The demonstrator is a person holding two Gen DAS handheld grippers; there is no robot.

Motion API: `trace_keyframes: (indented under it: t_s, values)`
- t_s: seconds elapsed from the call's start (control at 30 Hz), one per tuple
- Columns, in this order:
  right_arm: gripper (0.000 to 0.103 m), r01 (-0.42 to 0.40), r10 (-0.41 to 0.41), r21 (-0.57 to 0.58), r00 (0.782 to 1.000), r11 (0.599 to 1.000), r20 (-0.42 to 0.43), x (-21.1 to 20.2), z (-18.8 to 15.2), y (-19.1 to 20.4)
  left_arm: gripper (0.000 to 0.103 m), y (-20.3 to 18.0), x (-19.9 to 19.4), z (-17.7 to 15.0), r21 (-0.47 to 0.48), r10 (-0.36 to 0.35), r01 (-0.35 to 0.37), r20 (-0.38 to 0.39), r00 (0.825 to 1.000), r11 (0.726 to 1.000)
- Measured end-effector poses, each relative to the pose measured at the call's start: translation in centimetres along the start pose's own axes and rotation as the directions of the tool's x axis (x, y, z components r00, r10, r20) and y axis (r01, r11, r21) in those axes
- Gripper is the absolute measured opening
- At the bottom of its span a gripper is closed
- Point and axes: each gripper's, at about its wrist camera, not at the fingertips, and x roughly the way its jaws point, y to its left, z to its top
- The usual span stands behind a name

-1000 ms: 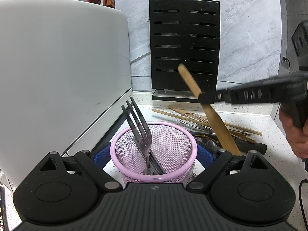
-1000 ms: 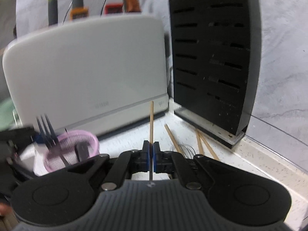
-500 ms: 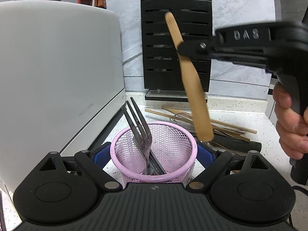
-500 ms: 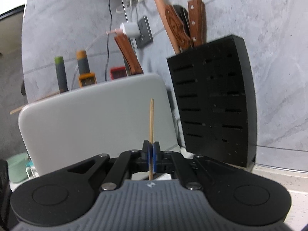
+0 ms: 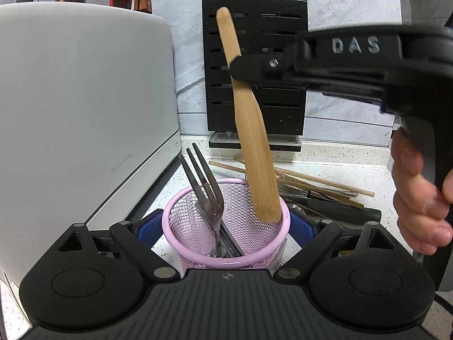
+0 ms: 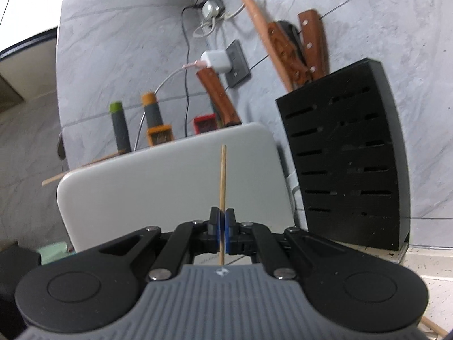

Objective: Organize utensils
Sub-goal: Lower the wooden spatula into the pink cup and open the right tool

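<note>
Spatula tip at the pink cup

Right gripper (image 6: 222, 224) pinches the bamboo spatula (image 5: 252, 147); left gripper (image 5: 226, 223) clasps the mesh cup (image 5: 181, 212) (fork (image 5: 206, 195) inside)

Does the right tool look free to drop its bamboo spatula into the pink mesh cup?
Probably yes: the bamboo spatula tip already sits inside the pink mesh cup rim, clear of the metal forks.

Speckled white counter (image 5: 334, 158) carries pink mesh cup (image 5: 226, 257), knife block (image 5: 254, 65), chopsticks (image 5: 325, 180).
</note>
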Motion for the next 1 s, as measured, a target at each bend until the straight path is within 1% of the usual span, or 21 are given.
trace_keyframes:
  t_s: [0.1,0.2,0.3,0.4,0.77,0.9,1.0]
  values:
    - [0.000,-0.004,0.003,-0.013,1.000,1.000,-0.026,-0.2,0.0,-0.1,0.103,0.2,0.0,0.0,-0.004,-0.003,0.003,-0.001,1.000,1.000]
    - [0.000,-0.012,0.009,-0.034,0.997,0.999,-0.076,-0.5,0.1,-0.3,0.103,0.2,0.0,0.1,-0.003,0.000,0.000,-0.001,1.000,1.000]
    - [0.000,-0.024,0.014,-0.069,0.990,0.997,-0.144,-0.8,-0.1,-0.2,0.103,0.1,0.1,0.0,0.004,0.008,-0.008,-0.001,1.000,1.000]
    - [0.000,-0.028,0.006,-0.115,0.982,0.993,-0.187,-0.9,-0.3,0.1,0.103,-0.2,0.1,0.0,0.013,0.016,-0.016,-0.002,1.000,1.000]
    - [0.000,-0.029,-0.012,-0.133,0.955,0.991,-0.298,0.0,-1.0,0.1,0.103,-0.6,0.4,0.0,0.028,0.031,-0.031,-0.002,1.000,0.999]
    - [0.000,-0.027,-0.025,-0.143,0.939,0.989,-0.344,0.4,-1.3,0.3,0.103,-0.6,0.4,0.0,0.028,0.032,-0.032,-0.002,0.999,0.999]
    - [0.000,-0.026,-0.029,-0.152,0.937,0.988,-0.348,0.4,-1.3,0.4,0.103,-0.6,0.4,0.0,0.028,0.032,-0.032,-0.002,0.999,0.999]
